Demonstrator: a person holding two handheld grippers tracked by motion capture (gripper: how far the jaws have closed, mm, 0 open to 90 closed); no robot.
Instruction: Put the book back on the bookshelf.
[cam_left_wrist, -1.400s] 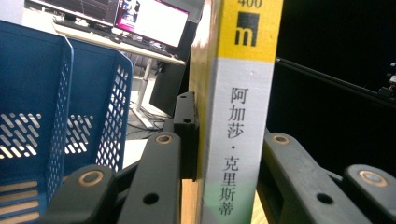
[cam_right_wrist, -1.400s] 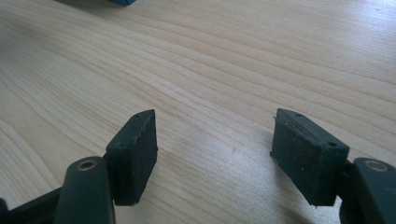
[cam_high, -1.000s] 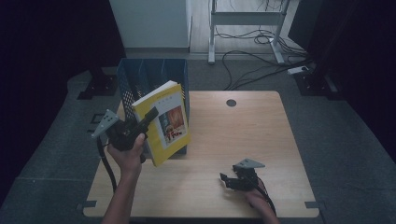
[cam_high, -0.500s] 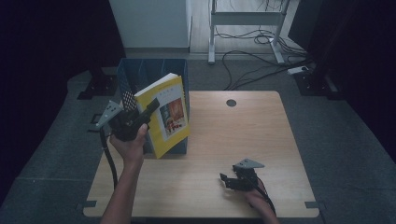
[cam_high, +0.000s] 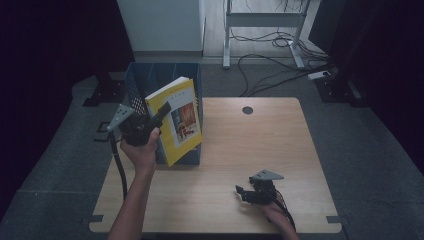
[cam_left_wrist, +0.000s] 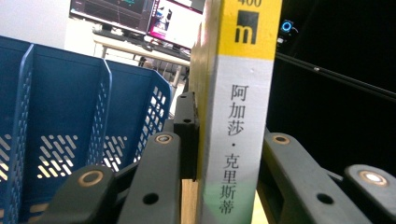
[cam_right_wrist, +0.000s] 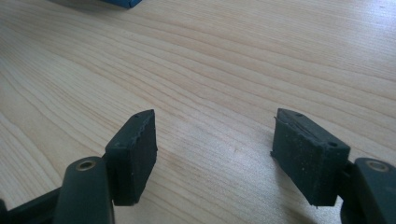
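Two jaws of our left gripper (cam_high: 159, 113) clamp the yellow book (cam_high: 178, 117), its spine reading "阿加莎·克里斯蒂", upright beside the blue file rack (cam_high: 137, 80), while our right gripper (cam_high: 240, 192) rests wide open, empty, on the table (cam_high: 280, 135).

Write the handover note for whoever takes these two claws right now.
Left claw: shut on the yellow book, gripping it at the spine, lifted and tilted beside the blue file rack at the table's left rear.
Right claw: open, holding nothing, resting low on the table near the front edge.
Done: book picked up and carried to the rack.
Left: probably lower the book into a slot of the rack, then release.
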